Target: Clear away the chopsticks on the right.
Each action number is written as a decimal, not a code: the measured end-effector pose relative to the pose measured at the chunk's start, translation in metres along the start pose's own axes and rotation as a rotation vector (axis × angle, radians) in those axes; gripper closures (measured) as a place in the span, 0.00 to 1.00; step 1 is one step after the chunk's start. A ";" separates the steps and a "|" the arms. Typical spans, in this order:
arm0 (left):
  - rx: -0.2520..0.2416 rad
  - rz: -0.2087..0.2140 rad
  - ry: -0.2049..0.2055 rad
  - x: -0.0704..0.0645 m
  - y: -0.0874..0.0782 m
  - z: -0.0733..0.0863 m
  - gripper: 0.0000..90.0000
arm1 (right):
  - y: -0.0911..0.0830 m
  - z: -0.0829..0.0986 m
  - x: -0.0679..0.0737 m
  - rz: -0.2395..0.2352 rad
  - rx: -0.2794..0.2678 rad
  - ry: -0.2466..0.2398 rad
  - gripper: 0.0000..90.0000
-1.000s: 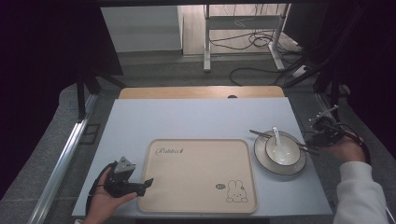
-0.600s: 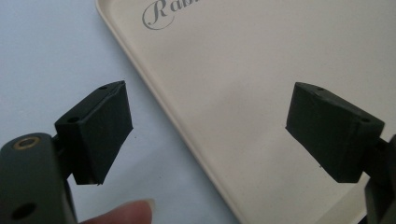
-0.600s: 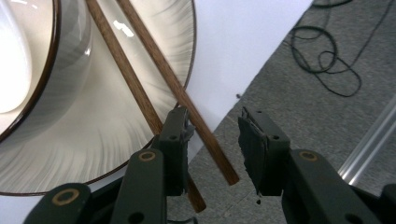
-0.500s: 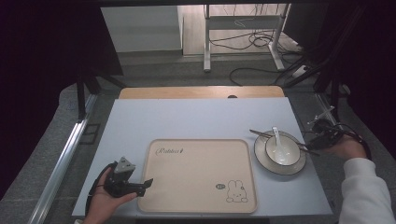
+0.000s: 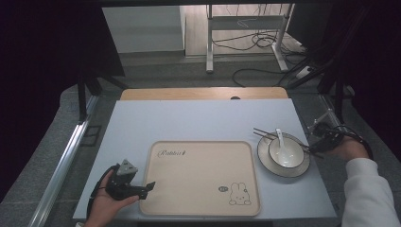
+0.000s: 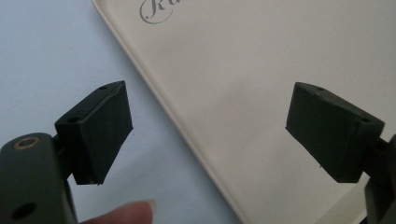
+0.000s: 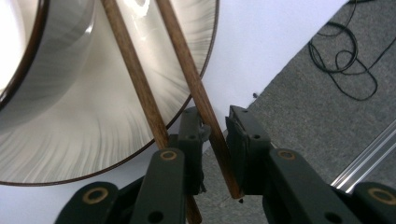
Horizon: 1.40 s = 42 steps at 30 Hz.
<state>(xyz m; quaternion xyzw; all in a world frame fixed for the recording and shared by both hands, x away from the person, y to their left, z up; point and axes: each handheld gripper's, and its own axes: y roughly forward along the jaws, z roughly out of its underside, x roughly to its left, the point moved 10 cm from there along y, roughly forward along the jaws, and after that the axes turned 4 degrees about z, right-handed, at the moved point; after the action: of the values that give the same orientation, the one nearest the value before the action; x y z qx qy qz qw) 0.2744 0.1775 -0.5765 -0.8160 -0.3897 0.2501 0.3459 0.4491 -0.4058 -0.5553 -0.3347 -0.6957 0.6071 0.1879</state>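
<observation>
Chopsticks (image 7: 140, 88), two, across one plate (image 7: 93, 135)

Cursive word beginning "R" on the tray (image 5: 198, 179), its later letters illegible; nothing else readable

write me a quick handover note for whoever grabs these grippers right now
Right gripper: jaws closed on one chopstick near its end, off the plate's right edge; the second chopstick runs outside the jaws. Both lie across the plate.
Left gripper: open, holding nothing, straddling the left rim of the tray.
Bowl with spoon sits on the plate, right of the tray.
Done: one chopstick gripped. Left: probably moving the tableware onto the bare tray.
</observation>
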 end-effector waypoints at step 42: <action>0.002 0.002 0.008 -0.002 0.000 0.000 0.16 | -0.092 -0.050 0.093 -0.007 -0.340 0.073 0.93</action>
<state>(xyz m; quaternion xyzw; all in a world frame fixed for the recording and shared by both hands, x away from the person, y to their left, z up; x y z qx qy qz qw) 0.2733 0.1759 -0.5760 -0.8172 -0.3871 0.2474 0.3481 0.3946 -0.3087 -0.4699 -0.3812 -0.7821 0.4676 0.1559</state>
